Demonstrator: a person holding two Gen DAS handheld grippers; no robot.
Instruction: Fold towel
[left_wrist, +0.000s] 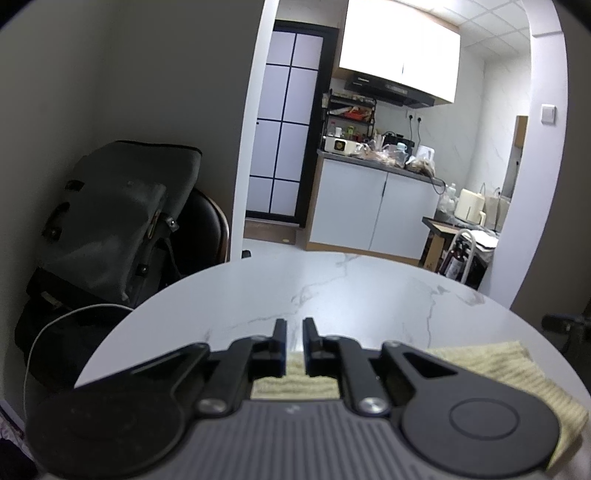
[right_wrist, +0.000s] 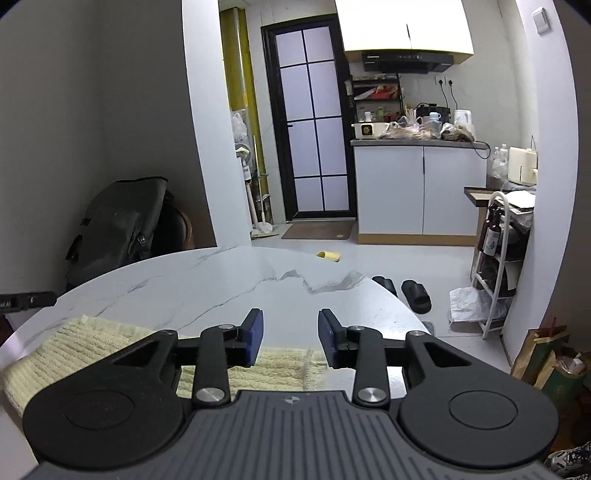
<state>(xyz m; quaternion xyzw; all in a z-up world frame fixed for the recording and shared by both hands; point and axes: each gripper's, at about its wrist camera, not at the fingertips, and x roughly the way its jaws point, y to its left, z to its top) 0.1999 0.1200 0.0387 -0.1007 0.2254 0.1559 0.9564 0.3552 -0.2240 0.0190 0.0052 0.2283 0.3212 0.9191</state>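
A pale yellow ribbed towel (left_wrist: 491, 360) lies on the round white marble table (left_wrist: 351, 288), along its near edge. My left gripper (left_wrist: 294, 325) sits over the towel's left end. Its jaws stand almost together, with a strip of the fabric showing in the narrow gap between the pads. In the right wrist view the towel (right_wrist: 85, 343) stretches off to the left, and its right end lies beneath my right gripper (right_wrist: 290, 317). That gripper is open, its blue pads apart, with nothing pinched between them. The gripper bodies hide the towel's near part.
A dark backpack (left_wrist: 118, 221) rests on a chair beyond the table's left side. To the right, the table edge (right_wrist: 388, 295) drops to a floor with black slippers (right_wrist: 415, 293) and a white rack of bottles (right_wrist: 495, 258). Kitchen cabinets (right_wrist: 417, 192) stand behind.
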